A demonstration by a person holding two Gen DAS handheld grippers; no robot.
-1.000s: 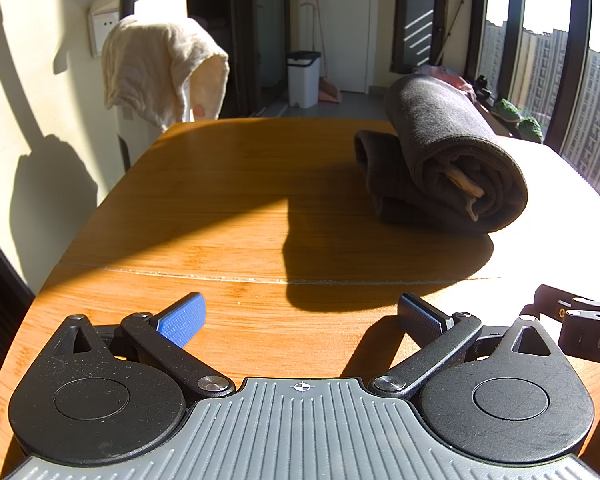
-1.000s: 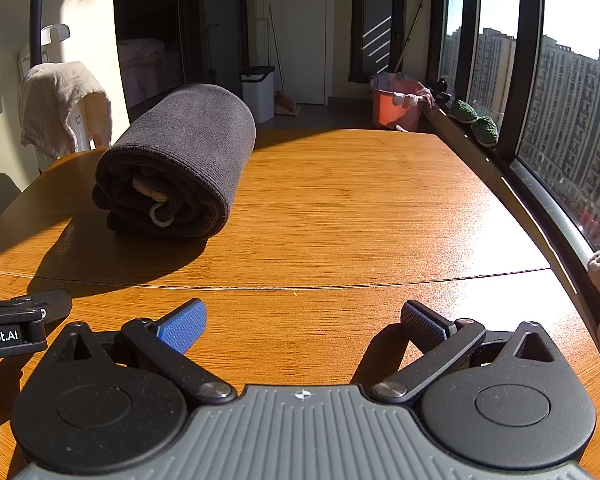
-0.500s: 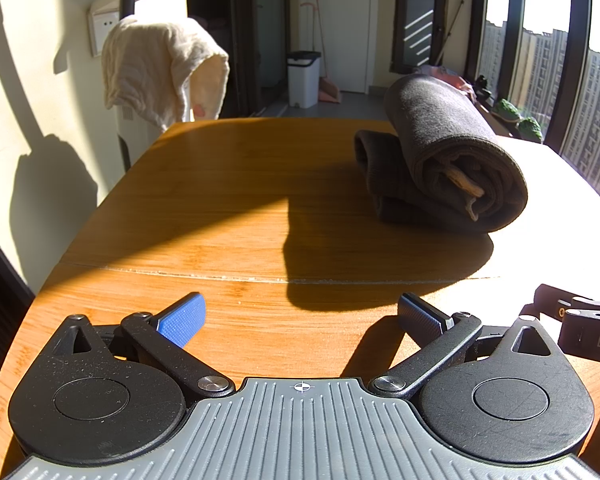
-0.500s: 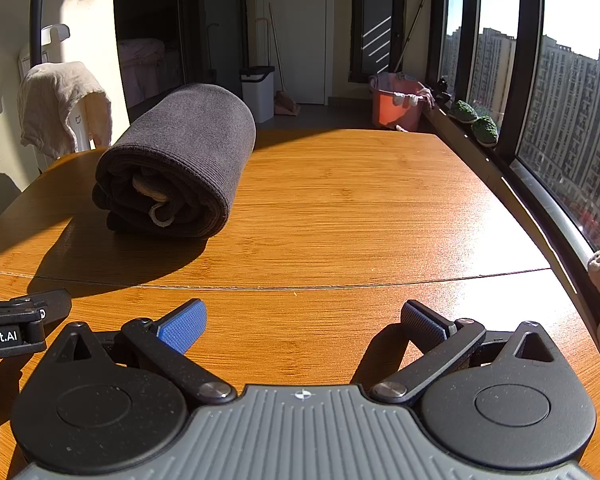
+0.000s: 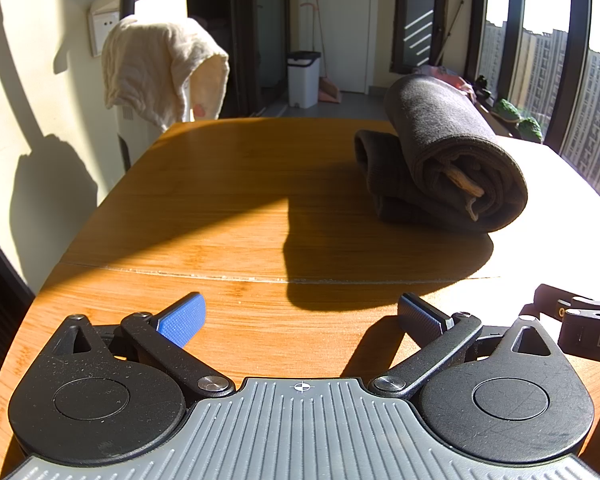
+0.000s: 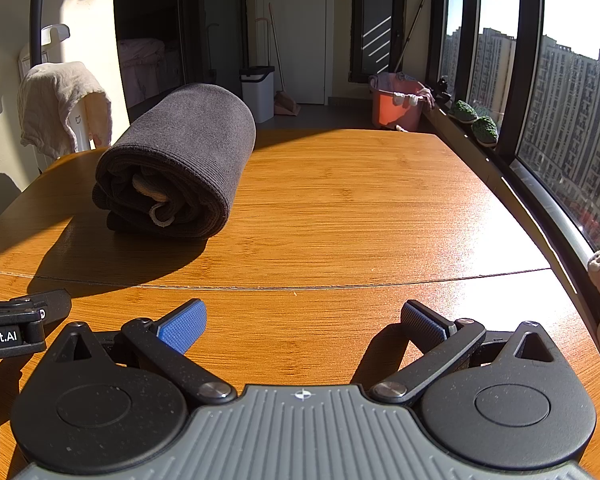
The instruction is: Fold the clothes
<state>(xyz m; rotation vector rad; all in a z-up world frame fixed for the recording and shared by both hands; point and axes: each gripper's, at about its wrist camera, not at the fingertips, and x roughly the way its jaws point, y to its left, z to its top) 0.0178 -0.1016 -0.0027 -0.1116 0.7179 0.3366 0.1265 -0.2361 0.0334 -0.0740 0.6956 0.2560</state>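
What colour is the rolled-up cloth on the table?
Dark grey rolled cloth; clearest in the right wrist view.

Both wrist views low over table (image 5: 228,200), facing forward; share rolled garment (image 6: 180,160).

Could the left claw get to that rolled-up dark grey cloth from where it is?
Probably yes. The left claw is open and empty, and only bare wooden table lies between it and the rolled dark grey cloth, ahead to its right.
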